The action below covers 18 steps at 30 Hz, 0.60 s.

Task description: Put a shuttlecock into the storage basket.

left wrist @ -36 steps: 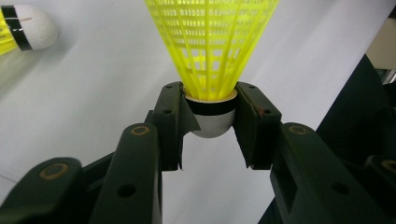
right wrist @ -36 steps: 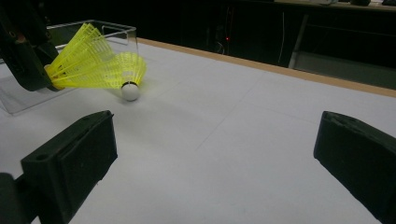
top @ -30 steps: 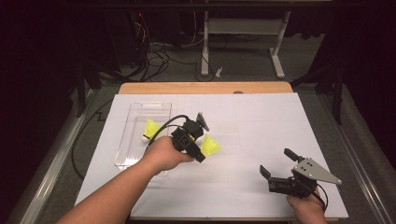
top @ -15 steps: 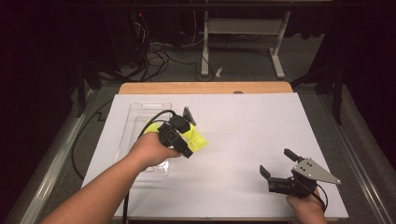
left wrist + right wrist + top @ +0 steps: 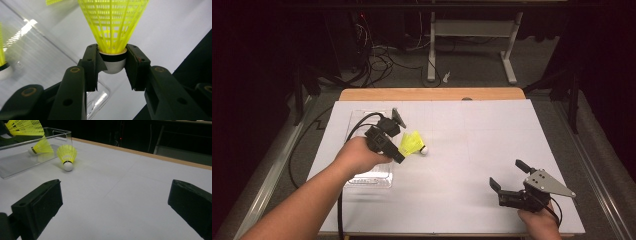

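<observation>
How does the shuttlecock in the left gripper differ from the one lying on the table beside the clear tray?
The held shuttlecock is clamped at its cork between the left gripper's jaws; the loose shuttlecock is gripped by nothing. The held shuttlecock is raised off the table; the loose shuttlecock rests on it just outside the tray. Both have yellow mesh skirts and white corks.
</observation>
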{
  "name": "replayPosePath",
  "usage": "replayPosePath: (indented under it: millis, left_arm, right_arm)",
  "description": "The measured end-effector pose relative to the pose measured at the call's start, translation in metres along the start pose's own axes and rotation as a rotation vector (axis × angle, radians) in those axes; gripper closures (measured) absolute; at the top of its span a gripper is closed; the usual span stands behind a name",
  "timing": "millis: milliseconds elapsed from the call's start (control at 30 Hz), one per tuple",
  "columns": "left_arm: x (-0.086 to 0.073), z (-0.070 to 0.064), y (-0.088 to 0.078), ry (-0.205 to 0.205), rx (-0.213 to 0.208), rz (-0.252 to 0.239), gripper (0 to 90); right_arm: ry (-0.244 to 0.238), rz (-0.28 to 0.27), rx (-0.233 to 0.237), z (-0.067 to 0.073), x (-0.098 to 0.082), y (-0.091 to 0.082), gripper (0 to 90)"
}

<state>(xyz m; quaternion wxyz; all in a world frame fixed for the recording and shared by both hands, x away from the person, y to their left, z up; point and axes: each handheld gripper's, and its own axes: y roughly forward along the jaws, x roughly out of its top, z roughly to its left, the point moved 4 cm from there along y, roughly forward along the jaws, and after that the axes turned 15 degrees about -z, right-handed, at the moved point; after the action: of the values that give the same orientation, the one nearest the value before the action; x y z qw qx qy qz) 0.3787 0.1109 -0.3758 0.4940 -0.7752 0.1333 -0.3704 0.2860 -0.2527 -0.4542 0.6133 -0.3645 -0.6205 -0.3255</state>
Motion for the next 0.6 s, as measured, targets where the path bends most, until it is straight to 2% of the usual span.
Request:
replayPosePath:
  millis: [300, 600]
  left_arm:
    - [-0.007, 0.014, -0.012, -0.024, 0.035, -0.007, 65.3]
    - [-0.016, 0.032, -0.022, -0.067, 0.071, -0.013, 65.3]
  right_arm:
    - [0.0, 0.004, 0.002, 0.001, -0.001, 0.001, 0.2]
    - [0.0, 0.002, -0.002, 0.0, -0.001, 0.0, 0.2]
